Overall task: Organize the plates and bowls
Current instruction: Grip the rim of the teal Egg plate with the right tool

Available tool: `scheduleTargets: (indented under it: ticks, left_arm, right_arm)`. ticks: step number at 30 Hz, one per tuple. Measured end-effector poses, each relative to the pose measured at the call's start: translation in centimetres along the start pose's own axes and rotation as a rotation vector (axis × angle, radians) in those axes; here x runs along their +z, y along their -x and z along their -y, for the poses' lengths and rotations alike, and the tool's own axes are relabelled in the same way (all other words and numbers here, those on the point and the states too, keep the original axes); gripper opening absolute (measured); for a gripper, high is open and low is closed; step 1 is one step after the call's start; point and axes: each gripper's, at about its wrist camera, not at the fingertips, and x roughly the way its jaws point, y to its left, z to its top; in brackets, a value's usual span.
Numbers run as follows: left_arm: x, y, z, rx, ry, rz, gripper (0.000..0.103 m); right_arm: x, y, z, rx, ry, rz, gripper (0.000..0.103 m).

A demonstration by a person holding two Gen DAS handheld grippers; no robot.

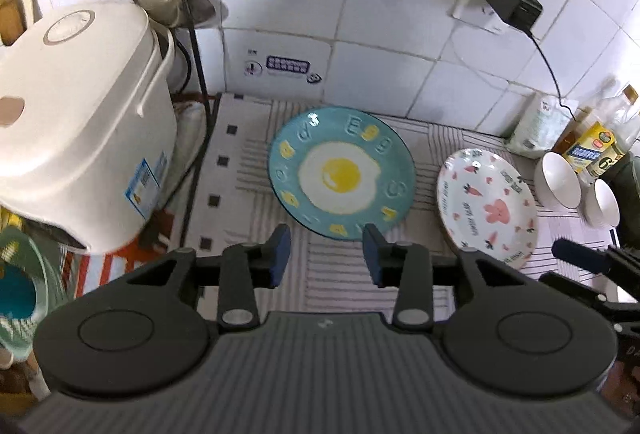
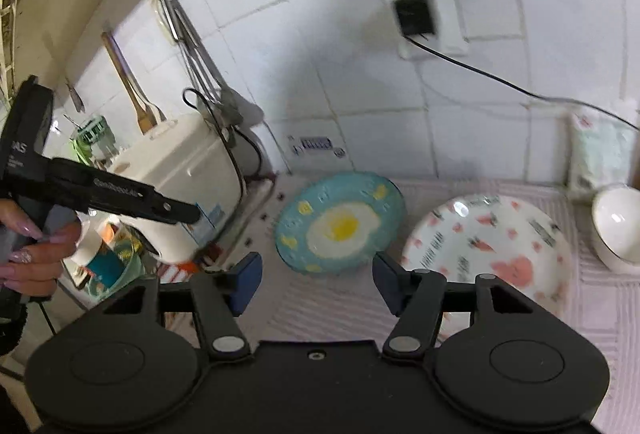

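Note:
A blue plate with a fried-egg picture point(image 1: 341, 172) lies on the patterned mat; it also shows in the right wrist view point(image 2: 340, 224). A white plate with pink rabbits point(image 1: 487, 205) lies to its right, also in the right wrist view point(image 2: 486, 240). Two white bowls point(image 1: 560, 178) stand further right; one shows in the right wrist view point(image 2: 618, 226). My left gripper point(image 1: 327, 254) is open and empty, just in front of the blue plate. My right gripper point(image 2: 316, 282) is open and empty, in front of both plates. The left gripper appears from the side in the right wrist view point(image 2: 120, 198).
A white rice cooker point(image 1: 76, 122) stands at the left of the mat point(image 1: 240, 170). Utensils hang on the tiled wall behind it. A charger point(image 1: 514, 4) sits in a wall socket with a trailing cable. Bottles point(image 1: 592, 142) and a white bag point(image 1: 538, 126) stand at the back right.

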Motion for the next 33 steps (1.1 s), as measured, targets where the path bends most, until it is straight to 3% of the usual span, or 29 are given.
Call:
scheduleTargets:
  ticks: [7, 12, 16, 23, 29, 33]
  left_arm:
    - [1.3, -4.3, -3.1, -0.014, -0.036, -0.009, 0.051]
    - [2.0, -7.7, -3.9, -0.009, -0.067, -0.027, 0.061]
    - [2.5, -11.1, -4.1, -0.015, -0.086, -0.045, 0.061]
    - [3.2, -17.0, -4.8, 0.008, -0.076, -0.057, 0.061]
    - [3.7, -20.1, -5.2, -0.007, -0.062, -0.077, 0.056]
    - [3.8, -21.2, -5.4, -0.011, -0.051, -0.109, 0.031]
  right_arm:
    - [0.0, -6.1, -1.6, -0.103, -0.025, 0.091, 0.075]
    - [-1.1, -11.2, -0.8, -0.15, -0.129, 0.036, 0.075]
    - [-3.1, -14.3, 0.4, -0.142, -0.297, 0.002, 0.075]
    - [-6.2, -18.2, 1.0, -0.225, -0.417, 0.056, 0.075]
    - [-7.1, -19.5, 1.5, -0.278, -0.42, 0.146, 0.073]
    - [-6.7, -20.2, 1.6, -0.302, -0.392, 0.155, 0.052]
